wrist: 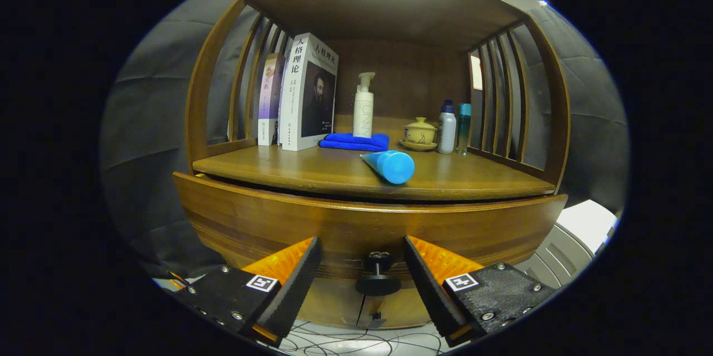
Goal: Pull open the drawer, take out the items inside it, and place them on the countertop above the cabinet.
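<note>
Two fingers spread, gripper (362, 255) released | drawer (367, 228) knob (377, 275) between them, seemingly untouched

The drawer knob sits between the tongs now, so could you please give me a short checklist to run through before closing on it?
1. Tongs open wide enough for the knob: ok.
2. Drawer knob centred between the fingers: ok, roughly midway.
3. Fingers touching the knob: not ok, a gap shows on both sides.
4. Drawer front shut or barely ajar, contents hidden: cannot tell what is inside.
5. Free room on the countertop left of the blue tube: ok.
</note>
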Demonstrator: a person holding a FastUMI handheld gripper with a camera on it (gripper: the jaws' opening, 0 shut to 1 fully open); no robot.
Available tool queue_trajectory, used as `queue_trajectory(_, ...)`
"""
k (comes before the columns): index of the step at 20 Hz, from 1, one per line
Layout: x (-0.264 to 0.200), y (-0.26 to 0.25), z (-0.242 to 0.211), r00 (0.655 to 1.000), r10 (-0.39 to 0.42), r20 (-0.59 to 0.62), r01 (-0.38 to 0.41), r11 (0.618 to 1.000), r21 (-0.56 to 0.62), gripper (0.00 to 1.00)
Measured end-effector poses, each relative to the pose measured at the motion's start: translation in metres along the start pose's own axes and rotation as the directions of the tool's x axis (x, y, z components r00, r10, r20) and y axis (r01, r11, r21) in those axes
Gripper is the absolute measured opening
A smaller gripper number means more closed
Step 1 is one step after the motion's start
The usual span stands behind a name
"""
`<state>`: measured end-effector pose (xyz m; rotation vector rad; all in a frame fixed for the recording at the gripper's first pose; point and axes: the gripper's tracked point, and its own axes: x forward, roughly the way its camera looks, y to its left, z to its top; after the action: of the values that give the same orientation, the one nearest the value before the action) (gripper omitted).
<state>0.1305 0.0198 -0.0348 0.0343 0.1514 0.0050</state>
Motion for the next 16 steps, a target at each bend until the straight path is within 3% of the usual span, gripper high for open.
queue_trajectory(11,0.014,0.003,0.003,1.000,0.019,0.013,-0.019,1.000,0.007,0.94)
queue_trajectory(16,-0.009,0.004,0.008,0.999,0.033,0.010,-0.033,0.999,0.002,0.94)
